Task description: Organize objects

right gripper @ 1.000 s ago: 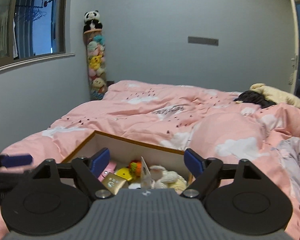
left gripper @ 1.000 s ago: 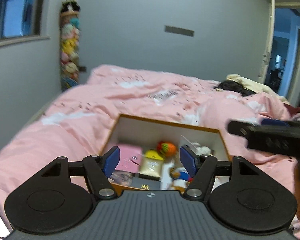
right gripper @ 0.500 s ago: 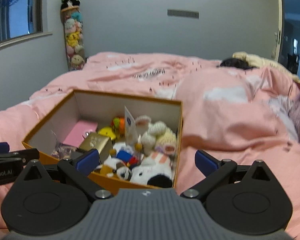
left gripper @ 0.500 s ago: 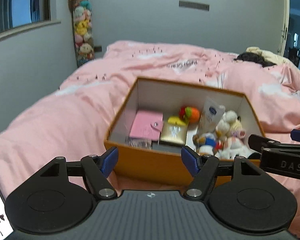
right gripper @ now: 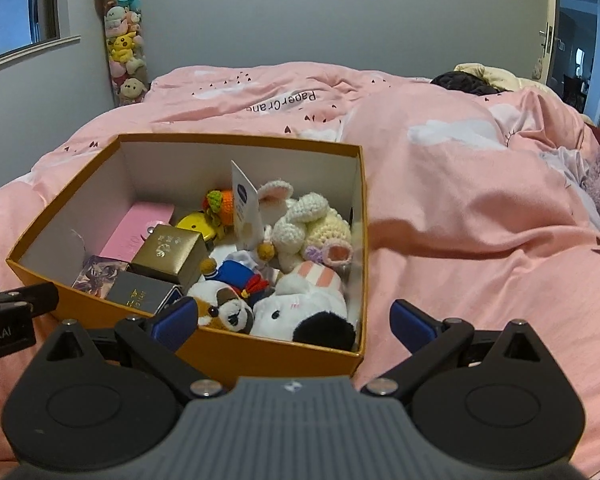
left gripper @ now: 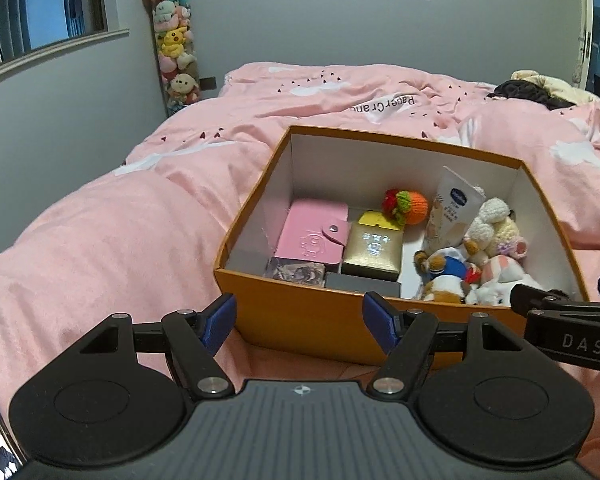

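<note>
2 handheld grippers tilt downward over an orange box of small toys and cases on a pink duvet, the left gripper spread empty before its near wall, the right gripper, jaws just widened, straddling its near-right corner, gripping nothing.

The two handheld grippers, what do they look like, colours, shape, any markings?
Both match. The left gripper and right gripper each have a grey ribbed body with a small round emblem, two black rounded plates, black linkage arms with silver pivot screws, and blue pads on the fingertips. White lettering marks their sides: "DAS" on the right one, "obot.AI" on the left.
</note>
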A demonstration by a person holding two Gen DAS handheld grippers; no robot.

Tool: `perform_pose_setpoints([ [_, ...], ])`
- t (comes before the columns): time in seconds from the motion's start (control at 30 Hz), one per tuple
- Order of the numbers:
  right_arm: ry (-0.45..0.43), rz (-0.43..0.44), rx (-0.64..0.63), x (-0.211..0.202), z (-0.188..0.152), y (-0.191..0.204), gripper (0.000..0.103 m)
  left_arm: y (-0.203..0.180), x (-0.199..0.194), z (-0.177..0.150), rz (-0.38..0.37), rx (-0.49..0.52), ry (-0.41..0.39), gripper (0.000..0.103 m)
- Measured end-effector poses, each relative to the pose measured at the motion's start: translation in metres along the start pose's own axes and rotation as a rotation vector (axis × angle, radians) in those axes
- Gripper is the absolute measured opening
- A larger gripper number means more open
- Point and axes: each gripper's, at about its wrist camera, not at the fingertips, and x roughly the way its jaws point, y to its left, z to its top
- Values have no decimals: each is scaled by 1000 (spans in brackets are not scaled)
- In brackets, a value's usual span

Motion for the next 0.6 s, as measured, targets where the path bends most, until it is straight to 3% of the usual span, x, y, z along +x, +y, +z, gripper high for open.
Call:
perform_pose_setpoints([
  [0.6,-1,12,9,0,0,-2,102,0,3,1,-4,20,12,82],
])
